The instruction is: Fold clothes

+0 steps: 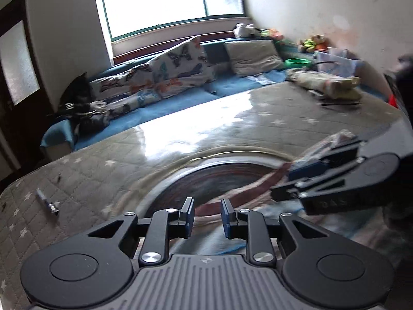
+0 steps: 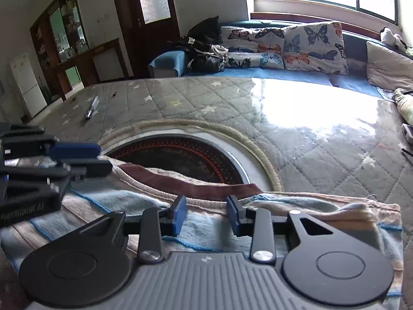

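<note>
The striped garment (image 2: 206,222) runs under both tools, its near part hidden, blurred in the left view.

The garment (image 2: 206,222) is soft, fuzzy cloth, pale striped, with a smoother brown band along its edge. Under it, the table cover (image 2: 322,155) is quilted grey cloth with stars beneath a glossy clear plastic sheet that glares near the far edge. The right gripper (image 2: 206,213) and left gripper (image 1: 205,214) are matt black plastic with shiny metal rivets, blue rubbery pads (image 2: 180,210) and ribbed grey housings.
</note>
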{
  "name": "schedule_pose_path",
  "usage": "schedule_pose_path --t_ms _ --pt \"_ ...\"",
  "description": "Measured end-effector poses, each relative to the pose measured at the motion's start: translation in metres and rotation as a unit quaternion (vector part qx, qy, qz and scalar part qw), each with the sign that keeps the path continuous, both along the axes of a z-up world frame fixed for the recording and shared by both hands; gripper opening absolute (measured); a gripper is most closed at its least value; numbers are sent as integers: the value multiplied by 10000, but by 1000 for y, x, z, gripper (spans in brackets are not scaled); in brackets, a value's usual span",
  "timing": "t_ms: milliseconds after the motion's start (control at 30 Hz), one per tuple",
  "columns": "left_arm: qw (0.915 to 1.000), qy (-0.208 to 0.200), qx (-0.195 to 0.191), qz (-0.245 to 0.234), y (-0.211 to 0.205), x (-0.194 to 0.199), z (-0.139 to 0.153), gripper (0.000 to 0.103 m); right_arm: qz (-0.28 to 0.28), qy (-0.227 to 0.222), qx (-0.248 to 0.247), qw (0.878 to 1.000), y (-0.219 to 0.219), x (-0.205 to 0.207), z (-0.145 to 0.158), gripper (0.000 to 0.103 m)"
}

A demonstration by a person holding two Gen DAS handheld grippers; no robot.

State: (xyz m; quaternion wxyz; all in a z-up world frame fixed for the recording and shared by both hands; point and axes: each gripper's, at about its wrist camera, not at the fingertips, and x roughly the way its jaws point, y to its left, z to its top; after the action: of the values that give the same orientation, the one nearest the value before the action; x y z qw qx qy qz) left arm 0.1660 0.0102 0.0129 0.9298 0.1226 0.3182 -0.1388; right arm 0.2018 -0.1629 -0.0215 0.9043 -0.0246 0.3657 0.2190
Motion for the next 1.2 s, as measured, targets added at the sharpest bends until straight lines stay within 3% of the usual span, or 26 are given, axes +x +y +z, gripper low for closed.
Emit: schedule_pose_path --t_ms 233,300,467,733,967,1200 --pt "9983 471 -335 -103 -18 4 -22 25 -187 -64 64 9998 -25 -8 6 36" --pt "9974 613 -391 -29 -19 7 -28 30 -375 4 129 9992 -39 -5 3 36" --pt "9968 633 -478 127 -15 9 -30 48 -601 -5 259 9979 -63 4 -5 36" --pt "9957 655 -600 256 -12 6 -26 55 -718 -161 430 9964 -81 -5 5 37" --pt "9947 595 -780 323 -10 -9 -19 59 -478 -99 16 9988 -85 -31 5 38" --pt "9938 495 -877 469 1 -32 -10 61 -703 -112 111 9974 -98 -43 10 38"
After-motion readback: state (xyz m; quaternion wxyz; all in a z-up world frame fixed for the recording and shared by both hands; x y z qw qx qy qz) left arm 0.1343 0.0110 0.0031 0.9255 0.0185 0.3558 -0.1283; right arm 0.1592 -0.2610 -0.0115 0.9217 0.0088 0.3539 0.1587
